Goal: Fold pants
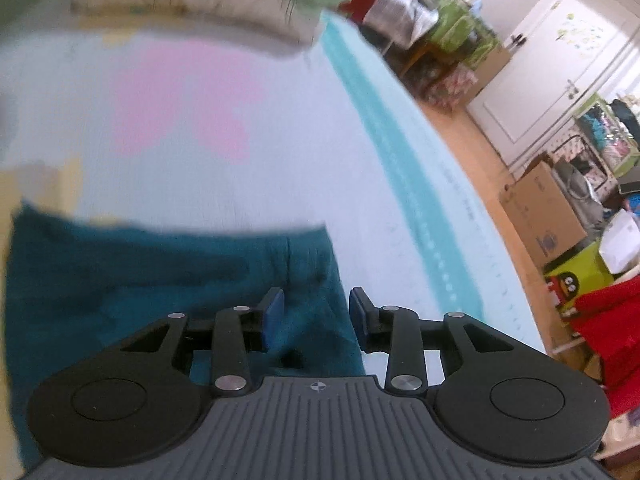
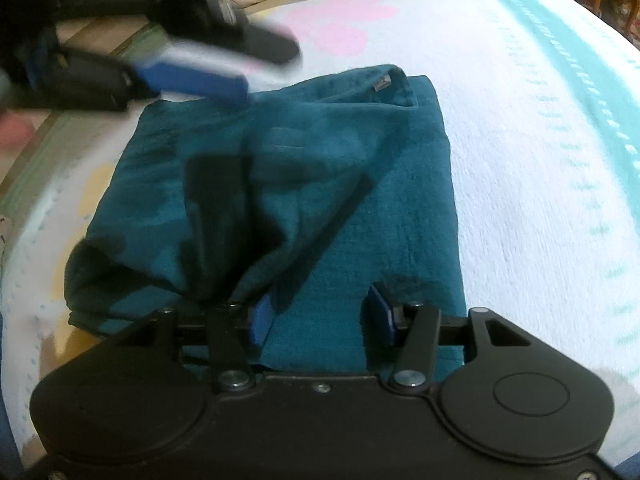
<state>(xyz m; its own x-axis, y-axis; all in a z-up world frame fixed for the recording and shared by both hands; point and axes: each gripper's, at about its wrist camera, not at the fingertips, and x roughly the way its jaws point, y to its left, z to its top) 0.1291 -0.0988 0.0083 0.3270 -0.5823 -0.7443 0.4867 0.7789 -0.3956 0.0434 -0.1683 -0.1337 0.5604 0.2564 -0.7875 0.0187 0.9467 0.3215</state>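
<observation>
Item 1, hard to read: the left wrist view is smeared with motion blur, so the pillows [image 1: 192, 4] far ahead of the jaws show only as pale shapes with dark lines. In the right wrist view the left gripper [image 2: 224, 68] is streaked too, and its body is cut off at the upper left corner.

Item 2, left gripper [image 1: 316, 316]: jaws spread wide with nothing between the 2 blue pads [image 1: 274, 316]. The teal pants [image 1: 160, 280] lie below and ahead of them; contact cannot be judged through the blur. Seen from the right wrist, this gripper hovers at the far left edge of the cloth.

Item 3, right gripper [image 2: 322, 312]: jaws wide open, gripping nothing. Its left pad [image 2: 262, 318] sits against a rumpled fold of the pants [image 2: 320, 184]; flat cloth fills the gap between the jaws.

Item 4, pants: a folded teal block on the bed cover [image 2: 520, 160], which is white with pink patches and a turquoise stripe. The upper layer is bunched to the left of the right jaws; a waistband corner with a small tag [image 2: 380, 85] lies at the far end.

Item 5, containers: right of the left jaws, across the wooden floor [image 1: 472, 160], stands a cardboard box [image 1: 540, 216]; its contents are not visible.
</observation>
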